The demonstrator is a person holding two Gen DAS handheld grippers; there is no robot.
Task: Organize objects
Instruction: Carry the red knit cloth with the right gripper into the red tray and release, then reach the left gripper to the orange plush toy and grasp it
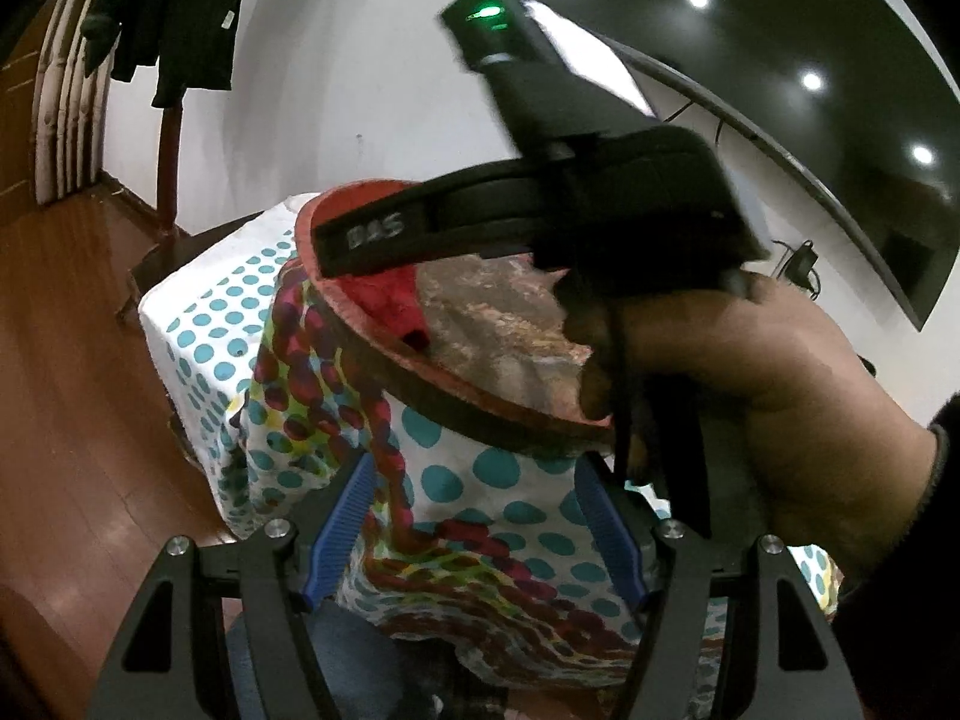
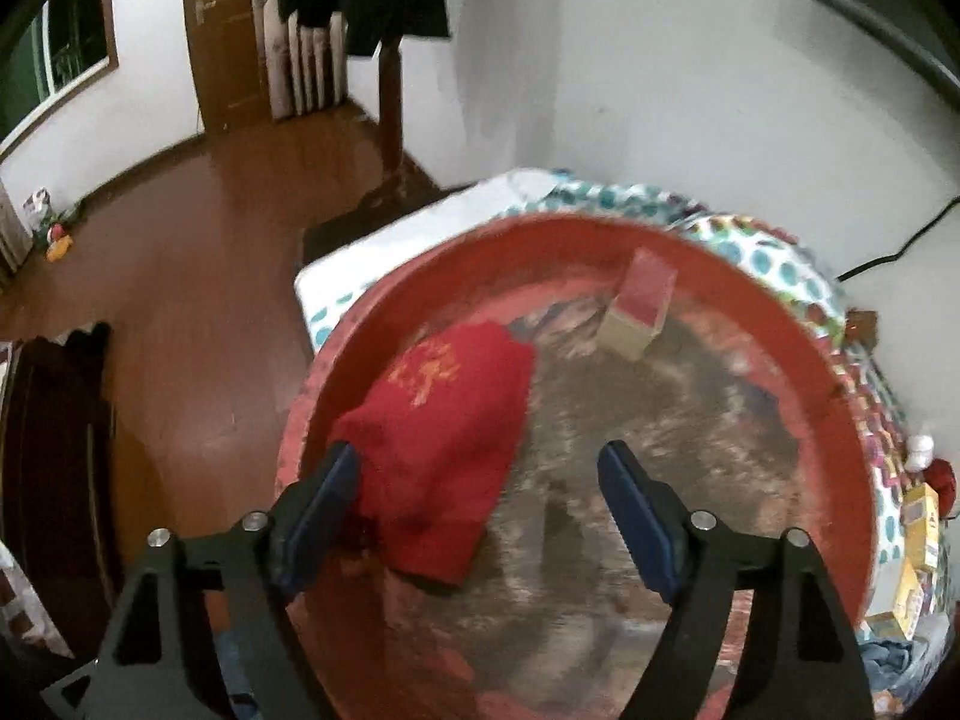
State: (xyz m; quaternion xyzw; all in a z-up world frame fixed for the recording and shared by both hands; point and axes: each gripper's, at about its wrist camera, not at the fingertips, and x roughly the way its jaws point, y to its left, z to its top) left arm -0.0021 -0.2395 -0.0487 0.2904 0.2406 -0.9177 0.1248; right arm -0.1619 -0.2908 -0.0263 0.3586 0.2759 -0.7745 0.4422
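My right gripper (image 2: 480, 480) hangs open over the round red tray (image 2: 840, 396), whose rim runs close to the table's edge at nine o'clock. My left gripper (image 1: 474, 486) is released too, empty below that rim. In the tray a red pouch (image 2: 444, 444) lies at ten o'clock and a small box (image 2: 639, 312) stands at one o'clock.

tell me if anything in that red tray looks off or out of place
The small box near the far rim of the red tray sits tilted rather than flat, and the tray floor looks worn and stained. The red cloth lies rumpled.
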